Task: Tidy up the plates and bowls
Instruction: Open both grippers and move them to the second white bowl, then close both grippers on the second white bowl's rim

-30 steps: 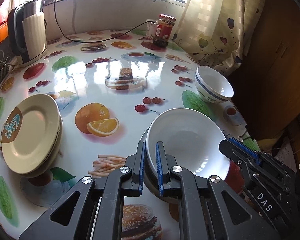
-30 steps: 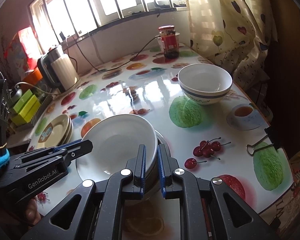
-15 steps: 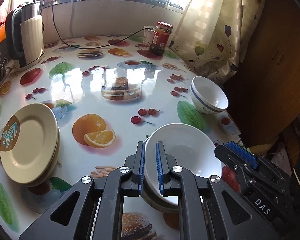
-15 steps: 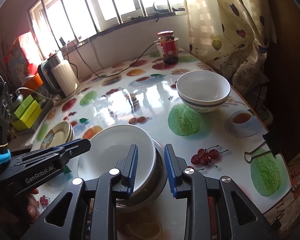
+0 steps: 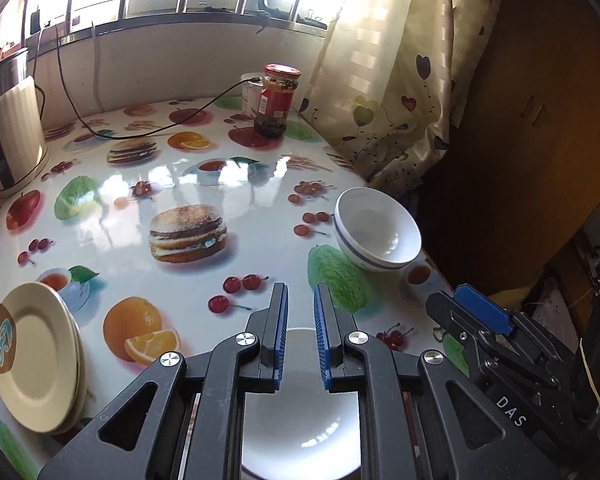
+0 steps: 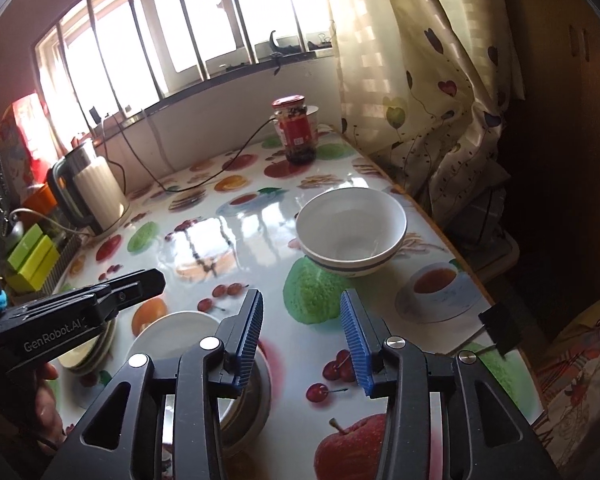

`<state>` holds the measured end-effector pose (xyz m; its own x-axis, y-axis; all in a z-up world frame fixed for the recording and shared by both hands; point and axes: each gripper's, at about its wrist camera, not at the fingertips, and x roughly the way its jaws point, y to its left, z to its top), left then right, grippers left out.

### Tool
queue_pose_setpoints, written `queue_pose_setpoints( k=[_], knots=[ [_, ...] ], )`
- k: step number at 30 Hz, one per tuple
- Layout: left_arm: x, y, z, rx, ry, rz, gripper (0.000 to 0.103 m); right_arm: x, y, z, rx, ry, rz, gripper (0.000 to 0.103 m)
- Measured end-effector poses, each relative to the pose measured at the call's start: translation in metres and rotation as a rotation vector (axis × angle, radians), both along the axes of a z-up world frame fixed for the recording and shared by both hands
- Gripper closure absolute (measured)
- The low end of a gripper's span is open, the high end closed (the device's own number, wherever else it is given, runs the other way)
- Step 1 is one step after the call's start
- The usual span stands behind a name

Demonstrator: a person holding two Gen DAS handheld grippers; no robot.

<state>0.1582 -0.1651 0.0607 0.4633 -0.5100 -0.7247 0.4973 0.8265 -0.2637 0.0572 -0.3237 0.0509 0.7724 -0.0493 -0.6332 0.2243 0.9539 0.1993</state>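
Observation:
A white bowl (image 5: 300, 420) rests inside a grey bowl (image 6: 256, 396) near the table's front edge, just under both grippers. My left gripper (image 5: 300, 292) hovers above it, its blue pads a narrow gap apart with nothing pinched between them. My right gripper (image 6: 300, 300) is above and to the right of the same bowl (image 6: 176, 336); its jaws are opening and only tabletop shows between them. A blue-striped white bowl (image 5: 376, 232) (image 6: 350, 236) stands further back on the right. A stack of cream plates (image 5: 32, 360) lies at the left.
A kettle (image 5: 12, 136) with its cord stands at the back left and a red-lidded jar (image 5: 276, 100) at the back. A binder clip (image 6: 500, 328) lies by the table's right edge. A curtain (image 6: 420, 100) hangs along that side.
Both grippers have let go of the white bowl's rim and drawn back and up. The right jaws have spread wide. The bowl stays on the table.

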Motion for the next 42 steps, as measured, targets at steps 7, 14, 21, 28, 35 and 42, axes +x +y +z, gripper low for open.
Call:
queue_pose_setpoints(
  k=[7,14,21,28,35,42],
  knots=[
    [0.015,-0.034,0.005,0.015,0.007,-0.024,0.089,0.010,-0.034,0.005,-0.021,-0.013,-0.059,0.060],
    [0.035,-0.067,-0.001,0.044,0.036,-0.035,0.089,0.027,-0.064,0.001,-0.035,0.001,-0.085,0.060],
    [0.048,-0.090,-0.007,0.091,0.040,-0.022,0.089,0.048,-0.084,-0.009,-0.025,0.025,-0.083,0.060],
    [0.063,-0.108,-0.024,0.133,0.085,-0.011,0.089,0.066,-0.098,-0.026,-0.007,0.069,-0.081,0.060],
    [0.069,-0.115,-0.036,0.147,0.115,-0.009,0.089,0.081,-0.104,-0.036,-0.010,0.090,-0.062,0.070],
    [0.075,-0.120,-0.044,0.170,0.124,0.001,0.089,0.091,-0.108,-0.043,-0.003,0.105,-0.048,0.077]
  ],
)
